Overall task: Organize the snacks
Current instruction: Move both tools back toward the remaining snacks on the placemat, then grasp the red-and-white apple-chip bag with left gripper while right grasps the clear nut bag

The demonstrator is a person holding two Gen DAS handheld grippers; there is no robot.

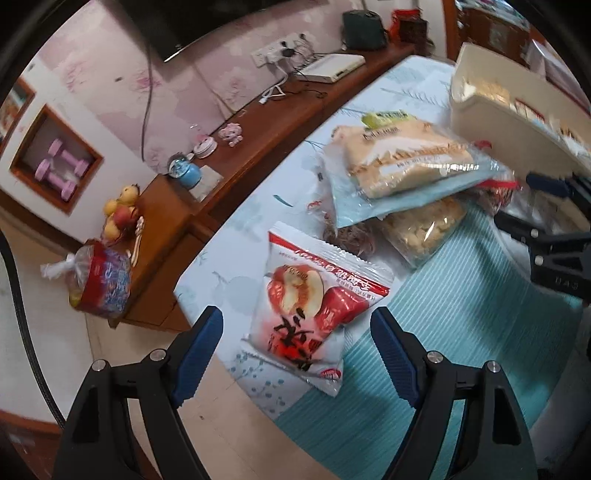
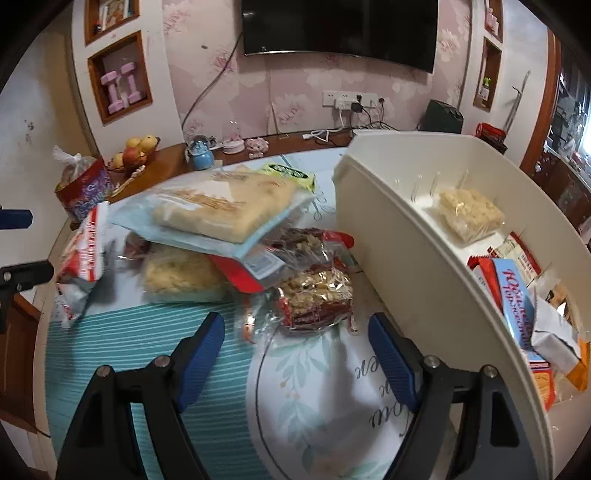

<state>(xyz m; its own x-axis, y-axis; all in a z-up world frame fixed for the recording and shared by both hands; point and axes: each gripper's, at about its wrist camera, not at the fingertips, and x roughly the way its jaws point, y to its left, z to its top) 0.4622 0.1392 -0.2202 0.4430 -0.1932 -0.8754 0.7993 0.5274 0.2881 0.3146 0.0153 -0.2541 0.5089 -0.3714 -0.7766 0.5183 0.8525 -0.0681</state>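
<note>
The step in hand looks like reaching for the next snack. The left gripper (image 1: 295, 354) is wide apart and empty, over the red apple packet (image 1: 314, 302) at the surface's (image 1: 461, 295) near edge. Next, it must drop and pinch. The right gripper (image 2: 295, 354), empty too, may be aiming at the clear nut packet (image 2: 314, 295) beside the cream bin (image 2: 399, 240).

A wooden sideboard (image 2: 173, 155) runs along the pink floral wall. Above it hangs a dark television (image 2: 340, 29). On the sideboard stand a blue snow globe (image 2: 201, 153), a pink figurine (image 2: 257, 146) just beside it, and a bowl of fruit (image 2: 136, 151) toward its left end. Left of the television, a wall niche holds pink dumbbells (image 2: 120, 88).
</note>
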